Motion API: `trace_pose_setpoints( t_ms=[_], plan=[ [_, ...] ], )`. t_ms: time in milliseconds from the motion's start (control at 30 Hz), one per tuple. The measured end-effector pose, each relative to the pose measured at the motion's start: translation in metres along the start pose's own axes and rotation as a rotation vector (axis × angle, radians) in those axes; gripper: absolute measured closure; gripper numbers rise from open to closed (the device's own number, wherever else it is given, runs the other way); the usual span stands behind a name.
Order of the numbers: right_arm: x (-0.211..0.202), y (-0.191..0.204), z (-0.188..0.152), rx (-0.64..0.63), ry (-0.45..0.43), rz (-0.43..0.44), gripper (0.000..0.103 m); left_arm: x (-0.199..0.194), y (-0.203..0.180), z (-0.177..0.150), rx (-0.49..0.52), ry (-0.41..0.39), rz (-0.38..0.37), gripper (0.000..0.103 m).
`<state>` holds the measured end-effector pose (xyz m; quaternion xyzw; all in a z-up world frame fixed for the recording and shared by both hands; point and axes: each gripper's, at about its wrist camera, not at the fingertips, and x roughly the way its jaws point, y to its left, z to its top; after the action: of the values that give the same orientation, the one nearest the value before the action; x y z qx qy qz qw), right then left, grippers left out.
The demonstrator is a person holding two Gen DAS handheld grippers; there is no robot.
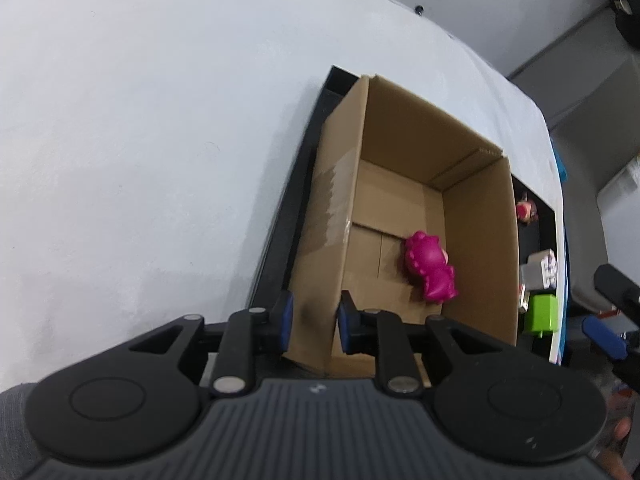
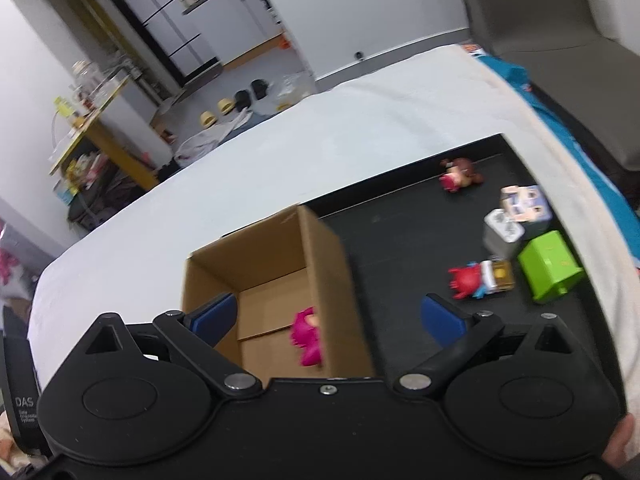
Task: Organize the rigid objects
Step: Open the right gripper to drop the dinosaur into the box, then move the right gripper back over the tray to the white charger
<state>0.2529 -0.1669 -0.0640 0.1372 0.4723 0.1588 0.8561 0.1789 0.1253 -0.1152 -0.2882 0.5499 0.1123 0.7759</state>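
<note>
The cardboard box stands open on the black mat, and the left gripper straddles its near wall, jaws closing on the cardboard but perhaps not pinching, likely to steady it. The right gripper hangs spread wide and empty above the box, the magenta toy lying inside below it; the green block and small figures wait on the mat to its right.

We can read only one marking: the white letters "DAS" printed on a black housing at the lower left edge of the right wrist view, left of the right tongs' body. Under those letters we see smaller white lines, too fine to read. Elsewhere we read nothing.
</note>
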Motion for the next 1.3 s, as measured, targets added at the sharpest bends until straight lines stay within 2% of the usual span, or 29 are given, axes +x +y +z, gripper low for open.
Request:
trace_pose_setpoints(
  t_ms=[167,367,767,900,1133,1200,1300],
  plan=[
    [-0.003,-0.015,0.002,-0.007,-0.015,-0.057,0.003,0.006,-0.007,0.001,0.058,0.022,0.021,0.082],
    [-0.006,-0.034,0.004,0.028,-0.049,-0.076,0.003,0.011,-0.010,0.004,0.100,0.041,0.033,0.083],
    [0.001,-0.077,0.004,0.078,-0.106,-0.227,0.004,0.020,-0.012,0.006,0.203,0.082,0.033,0.085],
    [0.011,-0.082,-0.007,0.085,-0.139,-0.260,0.008,0.021,-0.010,0.007,0.207,0.080,0.029,0.085],
    [0.023,-0.097,-0.007,0.148,-0.181,-0.317,0.021,0.021,-0.011,0.010,0.217,0.083,0.037,0.085],
    [0.027,-0.101,-0.007,0.151,-0.178,-0.344,0.022,0.021,-0.011,0.010,0.220,0.084,0.039,0.085],
    [0.038,-0.098,-0.007,0.110,-0.162,-0.361,0.029,0.022,-0.012,0.009,0.220,0.084,0.044,0.085]
  ],
)
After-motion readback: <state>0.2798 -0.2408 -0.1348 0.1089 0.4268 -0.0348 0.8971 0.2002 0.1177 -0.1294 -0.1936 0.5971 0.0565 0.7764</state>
